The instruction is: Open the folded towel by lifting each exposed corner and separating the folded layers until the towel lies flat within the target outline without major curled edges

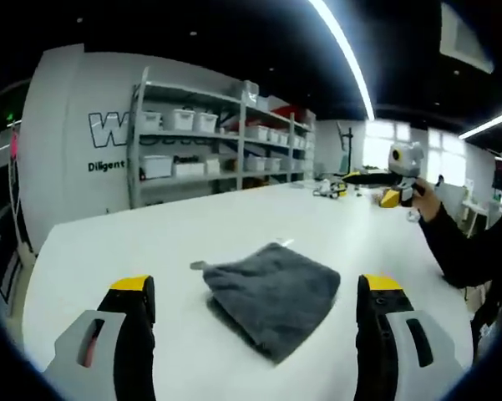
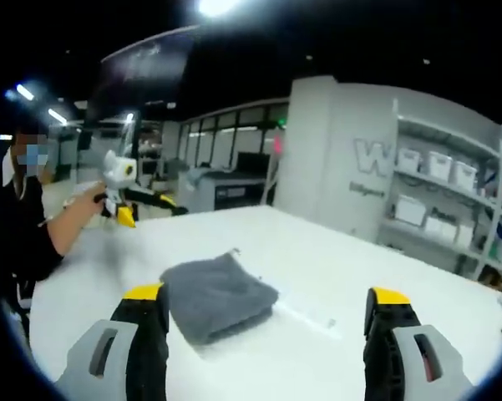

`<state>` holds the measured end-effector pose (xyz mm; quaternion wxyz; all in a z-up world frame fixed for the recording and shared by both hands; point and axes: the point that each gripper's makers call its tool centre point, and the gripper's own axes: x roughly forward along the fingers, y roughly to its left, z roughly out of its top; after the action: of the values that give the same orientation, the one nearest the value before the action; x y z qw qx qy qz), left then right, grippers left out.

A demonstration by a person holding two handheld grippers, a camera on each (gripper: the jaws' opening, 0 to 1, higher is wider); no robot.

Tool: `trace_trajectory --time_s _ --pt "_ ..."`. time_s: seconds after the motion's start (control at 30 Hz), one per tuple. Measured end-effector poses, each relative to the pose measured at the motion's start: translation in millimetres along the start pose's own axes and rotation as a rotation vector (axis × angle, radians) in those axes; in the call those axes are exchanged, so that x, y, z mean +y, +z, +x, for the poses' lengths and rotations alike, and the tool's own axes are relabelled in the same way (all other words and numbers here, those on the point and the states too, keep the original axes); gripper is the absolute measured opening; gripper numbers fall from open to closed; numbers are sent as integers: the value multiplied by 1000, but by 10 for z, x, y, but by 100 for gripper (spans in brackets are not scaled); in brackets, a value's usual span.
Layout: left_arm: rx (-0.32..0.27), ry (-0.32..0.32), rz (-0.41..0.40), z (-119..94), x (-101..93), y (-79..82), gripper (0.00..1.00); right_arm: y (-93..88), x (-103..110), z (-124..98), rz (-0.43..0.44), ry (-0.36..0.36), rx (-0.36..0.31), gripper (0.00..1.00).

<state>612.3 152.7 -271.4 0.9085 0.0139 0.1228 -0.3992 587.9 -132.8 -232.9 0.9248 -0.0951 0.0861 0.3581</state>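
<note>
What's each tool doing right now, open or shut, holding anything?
Left tool: open, holding nothing, short of the grey folded towel.
Right tool: open, holding nothing.

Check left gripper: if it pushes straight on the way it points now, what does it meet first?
Likely the folded grey towel. It lies on the white table directly ahead, centred between the open jaws of the left gripper, with nothing in between. Depth is unclear, so the jaws might touch the tabletop first.
</note>
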Motion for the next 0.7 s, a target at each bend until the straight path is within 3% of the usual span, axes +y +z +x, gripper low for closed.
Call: trace_trajectory --time_s 0.17,0.7 --pt "16 19 -41 26 134 -125 98 -45 35 58 39 28 -1 91" --pt "105 93 -151 215 227 -390 93 -54 -137 119 72 -46 -16 86"
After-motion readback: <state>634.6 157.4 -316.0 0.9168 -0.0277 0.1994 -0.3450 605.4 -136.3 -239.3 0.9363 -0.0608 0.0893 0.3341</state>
